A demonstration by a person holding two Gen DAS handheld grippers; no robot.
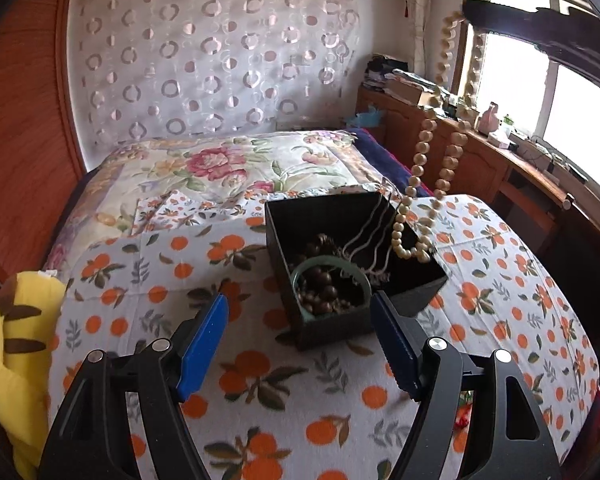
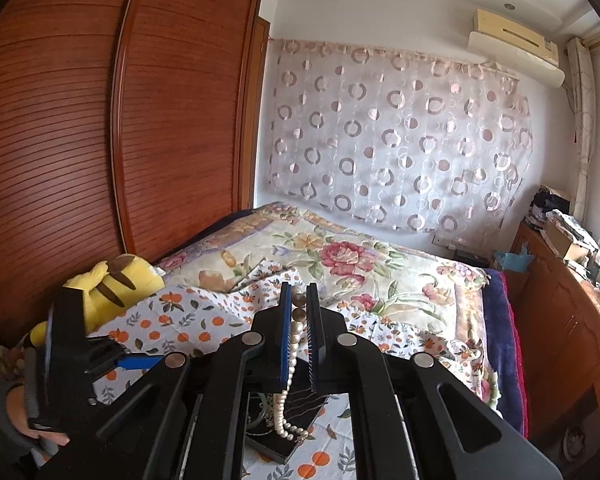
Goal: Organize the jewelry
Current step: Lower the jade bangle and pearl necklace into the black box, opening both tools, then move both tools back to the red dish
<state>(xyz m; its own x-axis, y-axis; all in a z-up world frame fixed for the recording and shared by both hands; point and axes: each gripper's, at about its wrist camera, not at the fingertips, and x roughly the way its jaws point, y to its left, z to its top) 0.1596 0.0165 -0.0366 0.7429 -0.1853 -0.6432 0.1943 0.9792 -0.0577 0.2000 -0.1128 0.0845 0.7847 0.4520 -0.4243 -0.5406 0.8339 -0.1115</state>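
right tongs (image 2: 299, 312) pinch the pearl necklace (image 1: 424, 148) dangling into the black box (image 1: 332, 332); left tongs (image 1: 300, 312) gape beside it.

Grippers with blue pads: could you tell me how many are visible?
2. The left gripper hovers open before the black jewelry box; the right gripper is shut on the cream pearl necklace above it.
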